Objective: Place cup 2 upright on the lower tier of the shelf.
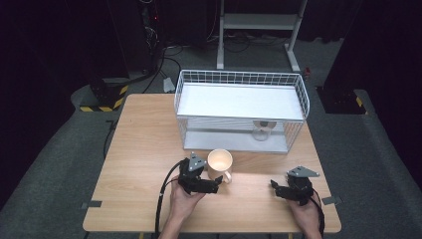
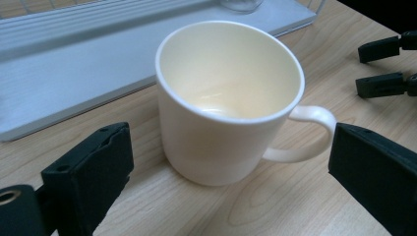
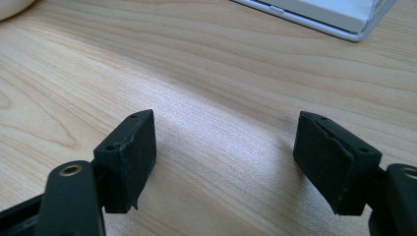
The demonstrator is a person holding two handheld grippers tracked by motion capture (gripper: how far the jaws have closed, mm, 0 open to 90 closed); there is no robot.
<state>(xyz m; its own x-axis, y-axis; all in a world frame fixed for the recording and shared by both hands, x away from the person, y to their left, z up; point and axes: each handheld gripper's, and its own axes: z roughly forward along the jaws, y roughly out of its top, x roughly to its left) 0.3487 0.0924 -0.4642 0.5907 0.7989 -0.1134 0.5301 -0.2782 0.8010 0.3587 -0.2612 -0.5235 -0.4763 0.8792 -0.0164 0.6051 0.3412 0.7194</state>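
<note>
A cream mug [image 1: 220,162] stands upright and empty on the wooden table [image 1: 139,149], just in front of the white wire rack [image 1: 241,74]. Its handle points toward the near right. My left gripper [image 1: 217,183] is open right beside it. In the left gripper view the mug [image 2: 226,123] sits between and beyond the two jaws, and neither pad touches it. My right gripper [image 1: 275,188] rests low at the near right, open, with bare wood between its jaws [image 3: 226,130]. Its jaw tips also show in the left gripper view [image 2: 361,66].
The rack has an upper shelf and a lower shelf, and a clear glass [image 1: 262,130] stands on the lower one at the right. The rack's base edge [image 3: 319,14] lies ahead of the right gripper. Cables trail from both grippers toward the table's near edge.
</note>
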